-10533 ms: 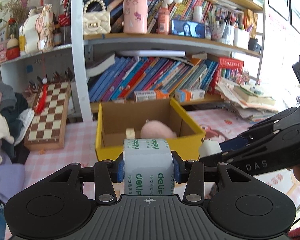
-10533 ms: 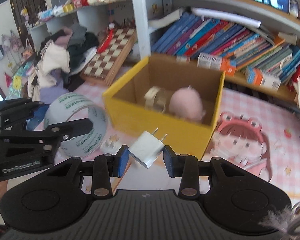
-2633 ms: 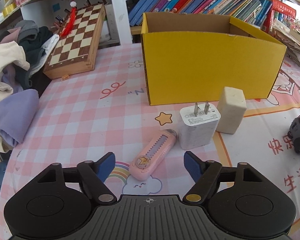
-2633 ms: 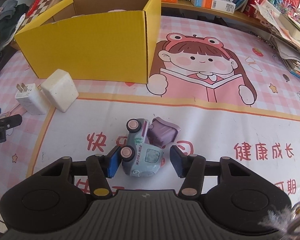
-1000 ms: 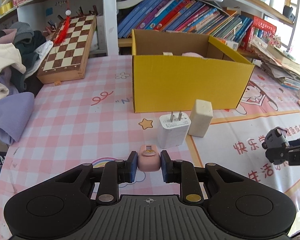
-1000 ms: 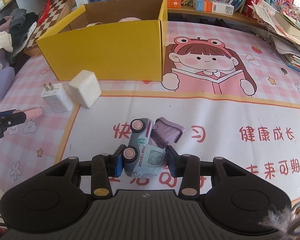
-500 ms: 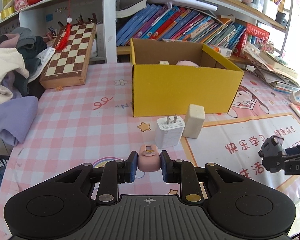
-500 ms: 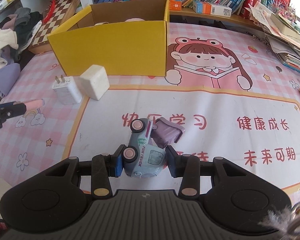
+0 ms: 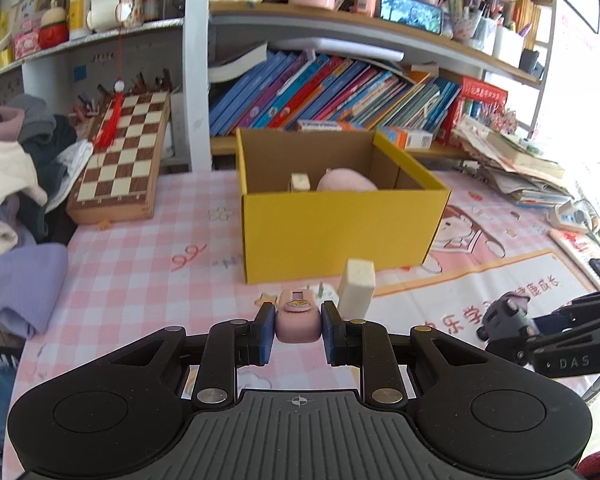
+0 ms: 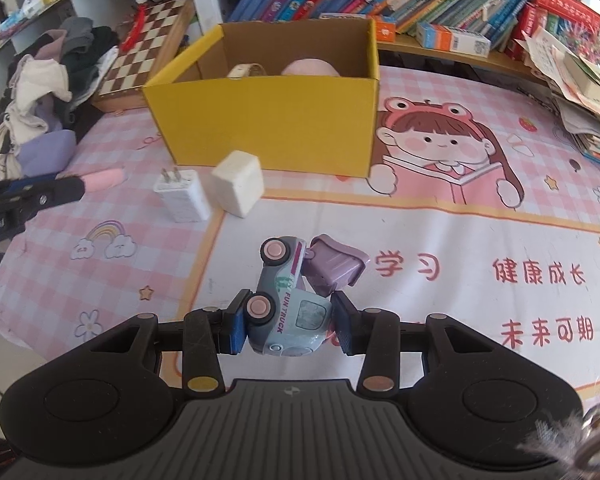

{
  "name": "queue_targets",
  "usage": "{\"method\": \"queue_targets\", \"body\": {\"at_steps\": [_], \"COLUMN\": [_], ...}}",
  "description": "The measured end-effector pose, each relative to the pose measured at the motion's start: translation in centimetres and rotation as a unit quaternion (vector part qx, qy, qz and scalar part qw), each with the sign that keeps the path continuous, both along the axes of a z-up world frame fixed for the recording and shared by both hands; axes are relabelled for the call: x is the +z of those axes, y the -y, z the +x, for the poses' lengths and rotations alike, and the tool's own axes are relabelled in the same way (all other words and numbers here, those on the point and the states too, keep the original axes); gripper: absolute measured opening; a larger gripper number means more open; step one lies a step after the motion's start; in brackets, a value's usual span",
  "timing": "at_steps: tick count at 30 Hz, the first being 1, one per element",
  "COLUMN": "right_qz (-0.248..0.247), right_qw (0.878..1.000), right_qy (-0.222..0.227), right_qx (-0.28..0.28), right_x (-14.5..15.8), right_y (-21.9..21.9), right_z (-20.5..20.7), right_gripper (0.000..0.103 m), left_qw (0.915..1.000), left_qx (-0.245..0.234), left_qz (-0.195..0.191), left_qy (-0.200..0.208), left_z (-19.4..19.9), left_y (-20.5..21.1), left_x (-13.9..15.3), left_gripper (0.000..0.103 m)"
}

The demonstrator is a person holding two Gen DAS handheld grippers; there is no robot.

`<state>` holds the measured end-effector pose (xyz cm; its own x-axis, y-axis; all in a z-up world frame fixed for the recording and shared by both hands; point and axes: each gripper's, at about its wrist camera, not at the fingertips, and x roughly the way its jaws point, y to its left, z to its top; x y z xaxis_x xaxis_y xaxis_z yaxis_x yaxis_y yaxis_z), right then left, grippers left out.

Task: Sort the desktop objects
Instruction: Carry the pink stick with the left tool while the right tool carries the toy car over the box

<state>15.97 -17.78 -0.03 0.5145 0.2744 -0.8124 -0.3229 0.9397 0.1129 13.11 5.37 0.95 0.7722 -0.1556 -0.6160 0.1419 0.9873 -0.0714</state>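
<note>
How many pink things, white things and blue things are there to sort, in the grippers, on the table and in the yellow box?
Pink: 2, the little cutter and the round soft thing.
White: 3, the plug, the block and the tape roll.
Blue: 1, the toy truck.
Total: 6

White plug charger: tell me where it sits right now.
In the right wrist view the white plug charger stands on the pink mat, left of the cream block, before the yellow box.
</note>
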Motion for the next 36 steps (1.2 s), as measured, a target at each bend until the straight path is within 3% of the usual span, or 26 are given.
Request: {"method": "queue_targets", "body": {"at_steps": [17,36], "right_qz": [0.0,-0.002], "right_qw": [0.999,0.993], "right_qy": [0.034,0.086], "right_qx": [0.032,0.08], "right_x": [3.7,7.9], "right_y": [-1.1,-2.0], "right_z": [2.0,6.8], "right_gripper": [0.04,0.04], "left_qw": [0.9986,0.9948], "left_qx": [-0.023,-0.036], "left_qz": [-0.004,0.011], "left_qy": [0.046,0.095], "left_z": [1.4,5.8], "left_y": [0.5,2.6], "left_x": [3.5,7.0], "left_gripper": [0.023,0.023]}}
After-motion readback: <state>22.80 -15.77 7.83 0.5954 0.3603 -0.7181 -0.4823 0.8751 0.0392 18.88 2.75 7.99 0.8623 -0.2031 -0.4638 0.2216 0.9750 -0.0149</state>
